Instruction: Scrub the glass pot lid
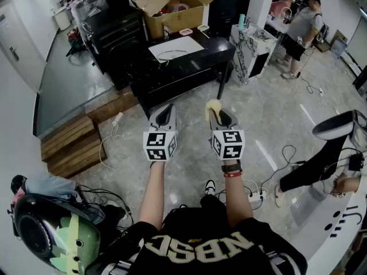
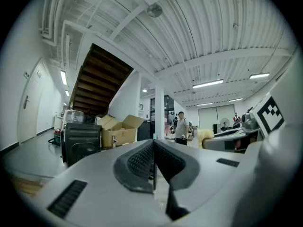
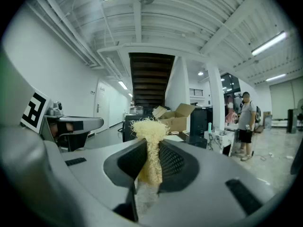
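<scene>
We see the left gripper (image 2: 154, 144) w/ its jaws pressed together, the pads meeting along one line and nothing btwn them. The right gripper (image 3: 151, 148) is clamped on a pale yellow fibrous scrubber (image 3: 149, 126): the pads squeeze its lower part thin, and the frayed top fans out above the jaw tips. In the head view both grippers sit side by side at frame ctr, apart from each other. Each has its marker cube (image 1: 159, 145) just behind the jaws and a bare forearm running down toward the bottom edge. The right wrist wears a dark watch and a red band (image 1: 232, 173). Neither gripper touches the task's thing. The glass pot lid (image 1: 172, 54) lies flat on a white sheet (image 1: 188, 42) on the black table (image 1: 198, 67), upper ctr of the head view, well beyond the jaw tips. Just behind it, at the top edge, is an open cardboard box (image 1: 178, 10). Lower left of the table are wooden steps (image 1: 71, 145); right of it is a marbled stand (image 1: 252, 47) w/ a teal bottle (image 1: 242, 20). A person (image 1: 301, 30) stands in the upper right corner. Cables and a power strip (image 1: 256, 196) lie on the pale floor at lower right.
</scene>
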`<action>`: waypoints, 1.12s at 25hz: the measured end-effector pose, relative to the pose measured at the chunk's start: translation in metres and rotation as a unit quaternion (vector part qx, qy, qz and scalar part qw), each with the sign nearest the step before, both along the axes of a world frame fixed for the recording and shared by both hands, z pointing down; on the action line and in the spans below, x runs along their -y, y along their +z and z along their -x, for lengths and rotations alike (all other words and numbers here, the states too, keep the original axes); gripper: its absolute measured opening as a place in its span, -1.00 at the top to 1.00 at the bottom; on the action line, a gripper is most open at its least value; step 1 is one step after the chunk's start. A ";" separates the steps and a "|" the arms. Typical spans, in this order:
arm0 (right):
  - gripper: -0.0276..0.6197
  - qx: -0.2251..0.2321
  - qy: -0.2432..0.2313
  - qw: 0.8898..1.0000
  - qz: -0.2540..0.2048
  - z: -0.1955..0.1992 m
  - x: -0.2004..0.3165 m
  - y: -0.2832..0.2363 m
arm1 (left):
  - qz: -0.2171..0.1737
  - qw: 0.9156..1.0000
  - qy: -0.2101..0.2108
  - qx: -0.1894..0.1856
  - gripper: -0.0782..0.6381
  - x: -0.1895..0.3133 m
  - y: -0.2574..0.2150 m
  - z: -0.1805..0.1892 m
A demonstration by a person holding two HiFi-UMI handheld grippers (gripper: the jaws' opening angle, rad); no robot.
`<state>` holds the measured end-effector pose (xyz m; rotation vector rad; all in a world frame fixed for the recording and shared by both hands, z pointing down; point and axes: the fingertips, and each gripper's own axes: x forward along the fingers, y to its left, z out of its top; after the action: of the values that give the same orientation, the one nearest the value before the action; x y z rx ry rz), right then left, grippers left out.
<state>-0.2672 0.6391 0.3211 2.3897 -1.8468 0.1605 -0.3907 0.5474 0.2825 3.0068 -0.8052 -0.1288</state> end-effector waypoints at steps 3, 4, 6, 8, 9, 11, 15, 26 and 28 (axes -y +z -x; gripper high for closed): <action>0.69 0.006 -0.002 1.000 -0.003 -0.029 0.002 0.005 | -0.002 1.000 -0.003 0.004 0.73 0.001 0.006 -0.027; 0.69 0.007 -0.003 1.000 -0.005 -0.040 0.006 0.006 | -0.003 1.000 -0.004 0.006 0.73 0.004 0.007 -0.037; 0.69 0.010 -0.007 1.000 -0.015 -0.061 0.022 0.006 | -0.007 1.000 -0.009 0.006 0.73 0.020 0.007 -0.057; 0.69 0.022 -0.015 0.999 -0.030 -0.086 0.045 0.004 | -0.009 1.000 -0.018 0.003 0.73 0.042 0.006 -0.080; 0.69 0.032 -0.021 0.999 -0.035 -0.099 0.057 0.002 | -0.008 1.000 -0.023 0.000 0.73 0.053 0.005 -0.093; 0.69 0.041 -0.034 0.998 -0.039 -0.124 0.079 -0.003 | -0.003 0.999 -0.032 -0.005 0.73 0.072 0.002 -0.119; 0.68 0.028 -0.056 0.997 -0.039 -0.171 0.107 -0.014 | 0.002 0.999 -0.044 -0.017 0.73 0.096 -0.009 -0.169; 0.68 0.064 -0.077 0.995 -0.022 -0.251 0.179 0.024 | 0.015 0.998 -0.055 0.003 0.73 0.161 0.023 -0.254; 0.68 0.064 -0.080 0.995 -0.020 -0.260 0.207 0.032 | 0.018 0.998 -0.057 0.004 0.73 0.187 0.034 -0.263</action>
<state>-0.0077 0.4319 0.3529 2.2941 -2.1082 0.2696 -0.1281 0.3605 0.3162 2.9305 -0.9684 -0.1052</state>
